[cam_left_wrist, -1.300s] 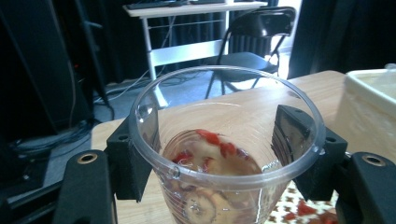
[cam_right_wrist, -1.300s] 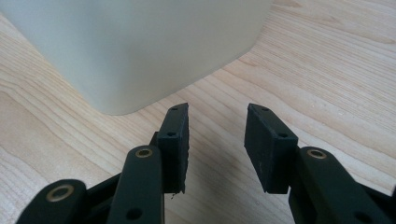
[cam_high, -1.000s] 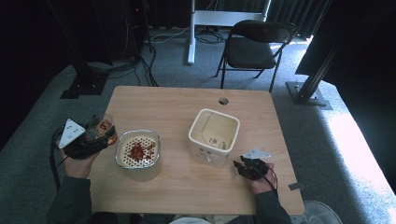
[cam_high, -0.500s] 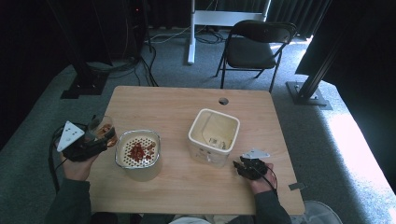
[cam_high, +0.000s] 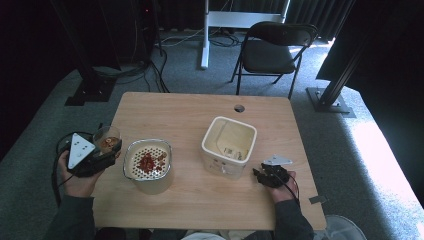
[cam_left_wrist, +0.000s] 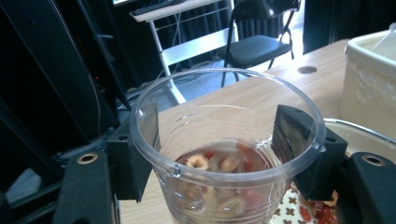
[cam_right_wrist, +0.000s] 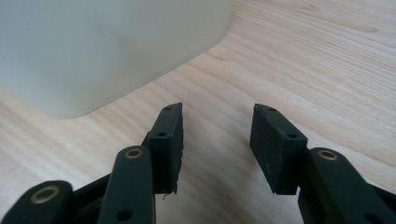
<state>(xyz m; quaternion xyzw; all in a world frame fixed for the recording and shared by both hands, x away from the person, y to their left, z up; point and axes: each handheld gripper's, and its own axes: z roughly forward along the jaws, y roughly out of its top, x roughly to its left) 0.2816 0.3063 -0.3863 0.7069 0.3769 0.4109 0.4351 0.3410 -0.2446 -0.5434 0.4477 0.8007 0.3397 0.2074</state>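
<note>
While the left gripper (cam_high: 102, 150) clamps a clear plastic cup (cam_left_wrist: 224, 149) of red-and-tan bits at the table's left edge, a perforated cream bowl (cam_high: 148, 165) sits just right of it; the right gripper (cam_right_wrist: 215, 140) rests jaws parted, gripping nothing, beside the cream square container (cam_high: 229, 146).

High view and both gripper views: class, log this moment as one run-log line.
left gripper: shut on clear cup, upright, holding food | right gripper: open, empty, beside cream bin | perforated bowl: red bits inside

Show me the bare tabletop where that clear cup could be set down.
Free: the wooden table's far strip, behind the metal perforated bowl and cream square container; also the near edge between the person's forearms. Crowded: the middle row, where the left gripper holds the clear plastic cup beside the bowl.
</note>
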